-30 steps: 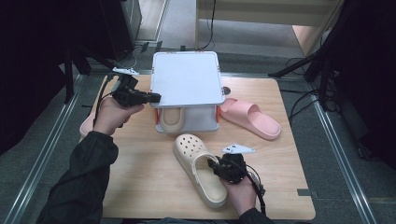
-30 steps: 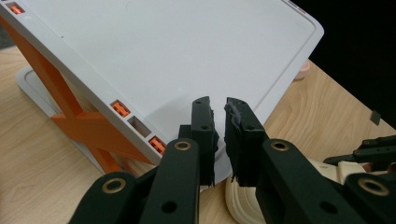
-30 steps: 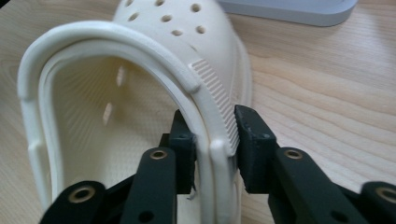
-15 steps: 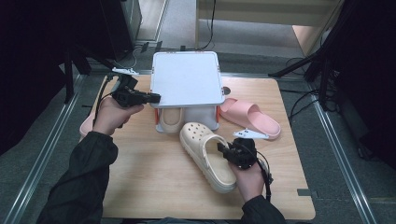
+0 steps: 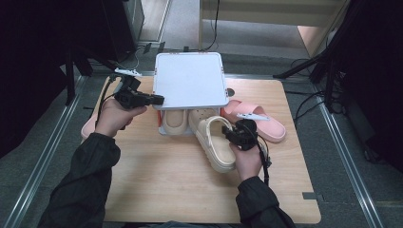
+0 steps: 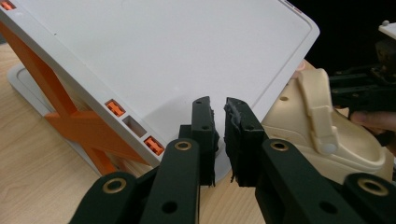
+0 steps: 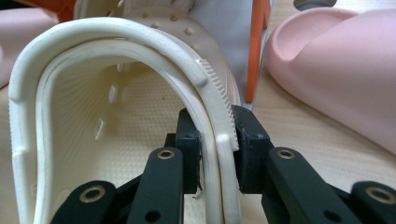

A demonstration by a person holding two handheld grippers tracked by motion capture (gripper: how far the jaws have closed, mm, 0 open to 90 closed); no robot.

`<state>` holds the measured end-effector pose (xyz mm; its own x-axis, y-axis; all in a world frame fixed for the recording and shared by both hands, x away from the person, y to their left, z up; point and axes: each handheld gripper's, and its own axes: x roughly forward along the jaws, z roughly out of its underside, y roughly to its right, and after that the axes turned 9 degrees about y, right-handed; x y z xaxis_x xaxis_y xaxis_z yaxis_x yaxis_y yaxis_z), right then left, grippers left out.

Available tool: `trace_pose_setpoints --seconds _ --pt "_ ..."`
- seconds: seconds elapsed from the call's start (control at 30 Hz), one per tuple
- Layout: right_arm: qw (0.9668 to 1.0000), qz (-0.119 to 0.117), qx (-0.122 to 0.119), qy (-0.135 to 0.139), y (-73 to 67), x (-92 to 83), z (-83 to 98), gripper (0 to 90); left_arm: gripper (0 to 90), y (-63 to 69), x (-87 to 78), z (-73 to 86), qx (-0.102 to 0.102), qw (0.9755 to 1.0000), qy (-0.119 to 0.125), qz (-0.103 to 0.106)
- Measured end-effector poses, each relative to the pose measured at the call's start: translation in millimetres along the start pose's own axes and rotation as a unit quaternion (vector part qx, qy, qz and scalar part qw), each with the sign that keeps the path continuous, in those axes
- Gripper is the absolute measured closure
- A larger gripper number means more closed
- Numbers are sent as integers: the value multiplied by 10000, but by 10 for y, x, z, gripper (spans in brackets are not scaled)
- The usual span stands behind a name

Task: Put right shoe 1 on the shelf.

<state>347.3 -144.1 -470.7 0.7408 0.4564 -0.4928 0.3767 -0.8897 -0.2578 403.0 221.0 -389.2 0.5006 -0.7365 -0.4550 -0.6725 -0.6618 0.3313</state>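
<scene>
A white rack [image 5: 190, 80] with orange legs stands at the back of the table, and one cream clog [image 5: 173, 121] sits under its top. My left gripper [image 5: 160, 99] is at the rack's front left corner. In the left gripper view its jaws [image 6: 220, 109] are shut on that corner of the white top [image 6: 163, 60]. My right gripper [image 5: 229, 135] is shut on the side rim of a second cream clog [image 5: 211, 140], whose toe points under the rack. In the right gripper view the pads [image 7: 217, 126] pinch the clog's rim [image 7: 116, 60]; they have closed a little further on it.
A pink slide [image 5: 266, 126] lies just right of the held clog, close to my right gripper, and shows in the right gripper view [image 7: 336, 60]. Another pink slide [image 5: 88, 128] lies at the table's left edge, behind the left forearm. The wooden table [image 5: 166, 190] ends at metal rails.
My right gripper has carried the cream clog from the near middle of the table up and away toward the rack, so its toe now reaches under the top. The left hand has not moved.
</scene>
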Motion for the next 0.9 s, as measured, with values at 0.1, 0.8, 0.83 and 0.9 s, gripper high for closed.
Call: trace_pose_setpoints --seconds 0.1,0.8,0.83,0.9 --pt "10000 55 69 -15 -14 101 -13 749 819 -4 -2 1 -6 10000 -1 10" --pt "9995 -292 -65 -67 -73 86 51 519 818 -14 -5 1 22 10000 -4 28" --pt "9994 -320 -116 -69 -76 53 46 507 818 -13 -4 2 16 10000 0 24" --pt "9990 -382 -213 -120 -86 -16 44 509 817 -11 -4 2 21 10000 1 21"
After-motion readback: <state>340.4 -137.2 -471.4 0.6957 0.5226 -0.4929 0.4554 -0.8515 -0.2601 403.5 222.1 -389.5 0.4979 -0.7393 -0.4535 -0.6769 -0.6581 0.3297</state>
